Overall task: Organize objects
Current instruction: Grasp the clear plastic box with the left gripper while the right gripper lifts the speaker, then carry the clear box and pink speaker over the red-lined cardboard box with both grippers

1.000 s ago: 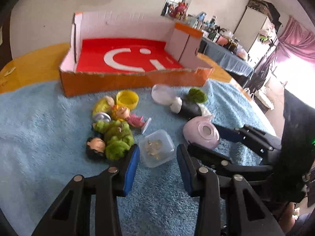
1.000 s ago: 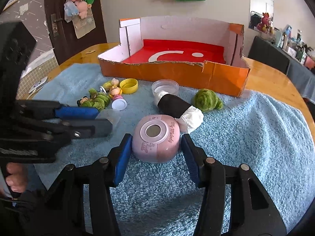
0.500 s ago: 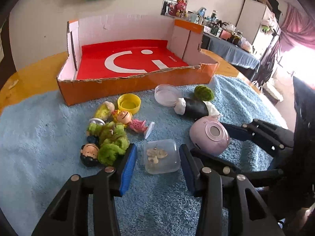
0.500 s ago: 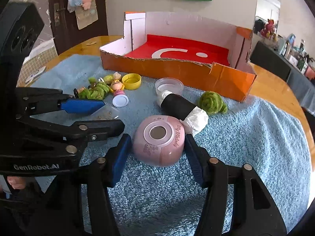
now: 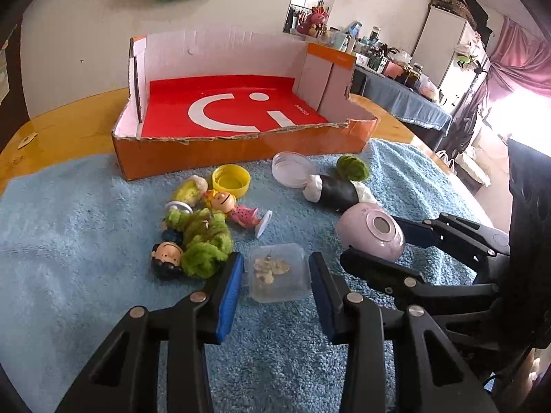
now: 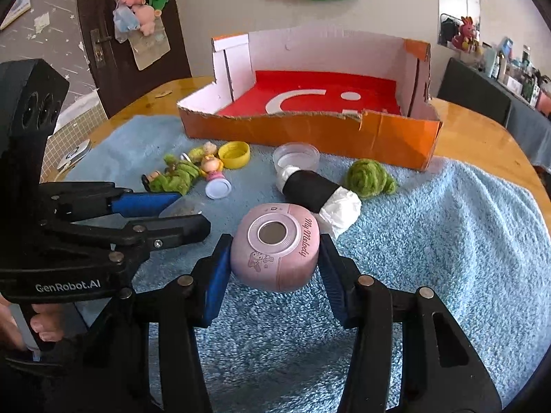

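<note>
A small clear plastic box [image 5: 275,275] with tiny trinkets inside lies on the blue towel [image 5: 69,241]. My left gripper [image 5: 275,263] straddles it, and its jaws are closing, with both blue pads meeting the box's sides. My right gripper [image 6: 275,251] is shut on a pink round "My Melody" device [image 6: 275,237], which rests on the towel. In the left wrist view the same device [image 5: 370,232] sits to the right, inside the right gripper [image 5: 372,241]. The left gripper [image 6: 187,215] shows at the left of the right wrist view.
An orange cardboard box [image 5: 241,151] with a red floor stands open behind the towel on a wooden table [image 5: 69,127]. Loose on the towel are figurines and green fluff [image 5: 203,241], a yellow cap [image 5: 230,180], a clear round lid [image 5: 292,168], a black roll [image 5: 335,191] and a green ball [image 5: 351,167].
My left gripper has slid forward so the clear box now sits between its pads, and the jaws have narrowed onto it. The right gripper has stayed on the pink device.
</note>
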{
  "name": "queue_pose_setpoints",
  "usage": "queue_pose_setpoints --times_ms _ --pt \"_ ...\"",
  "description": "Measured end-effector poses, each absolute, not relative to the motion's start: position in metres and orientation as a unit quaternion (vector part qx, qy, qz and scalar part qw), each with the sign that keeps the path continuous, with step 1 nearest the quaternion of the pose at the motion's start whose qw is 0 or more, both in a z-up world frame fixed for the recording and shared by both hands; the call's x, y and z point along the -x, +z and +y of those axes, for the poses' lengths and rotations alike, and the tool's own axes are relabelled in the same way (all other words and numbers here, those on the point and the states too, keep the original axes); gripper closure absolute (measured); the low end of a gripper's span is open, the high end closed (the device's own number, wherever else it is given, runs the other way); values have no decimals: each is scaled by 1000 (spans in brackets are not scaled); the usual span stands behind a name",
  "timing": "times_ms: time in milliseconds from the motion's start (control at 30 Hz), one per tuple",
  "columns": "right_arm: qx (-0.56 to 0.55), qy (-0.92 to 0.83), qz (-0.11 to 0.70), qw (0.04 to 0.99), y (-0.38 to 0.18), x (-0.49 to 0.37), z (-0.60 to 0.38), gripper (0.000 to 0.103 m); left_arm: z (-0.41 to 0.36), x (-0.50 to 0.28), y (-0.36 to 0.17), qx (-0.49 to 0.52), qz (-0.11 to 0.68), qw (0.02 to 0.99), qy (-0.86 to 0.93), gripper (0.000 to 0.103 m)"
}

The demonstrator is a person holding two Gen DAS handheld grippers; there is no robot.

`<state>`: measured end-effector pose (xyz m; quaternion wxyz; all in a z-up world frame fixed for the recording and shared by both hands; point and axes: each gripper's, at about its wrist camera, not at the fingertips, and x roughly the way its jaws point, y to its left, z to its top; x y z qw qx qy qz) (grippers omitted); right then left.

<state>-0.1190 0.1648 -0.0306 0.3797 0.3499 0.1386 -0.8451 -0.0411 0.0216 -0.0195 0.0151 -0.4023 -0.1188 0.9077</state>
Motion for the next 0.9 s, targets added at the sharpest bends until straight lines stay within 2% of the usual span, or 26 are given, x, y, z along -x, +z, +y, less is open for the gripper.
queue_pose_setpoints --times_ms 900 --pt "-303 -862 122 387 12 126 157 56 12 47 27 345 -112 -14 932 62"
